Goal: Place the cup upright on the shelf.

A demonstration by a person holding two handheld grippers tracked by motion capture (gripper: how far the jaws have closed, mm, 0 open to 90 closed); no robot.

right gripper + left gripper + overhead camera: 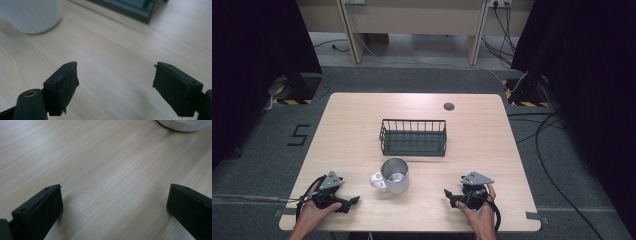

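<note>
A white mug (393, 176) stands upright near the table's middle front, handle to the left, and something pale lies inside it. Behind it sits a dark wire basket (413, 137). My left gripper (353, 201) rests on the table at the front left of the mug, open, with bare wood between its jaws (113, 202); the mug's base (183, 125) shows at the top right of its view. My right gripper (448, 195) rests at the front right, open and holding nothing (115, 82). Its view has the mug (30, 16) at top left and the basket (130, 7) at top.
The wooden table (482, 130) has a round cable hole (449, 106) at the back right. Black curtains flank the scene, cables lie on the floor at right, and a desk stands beyond the table.
</note>
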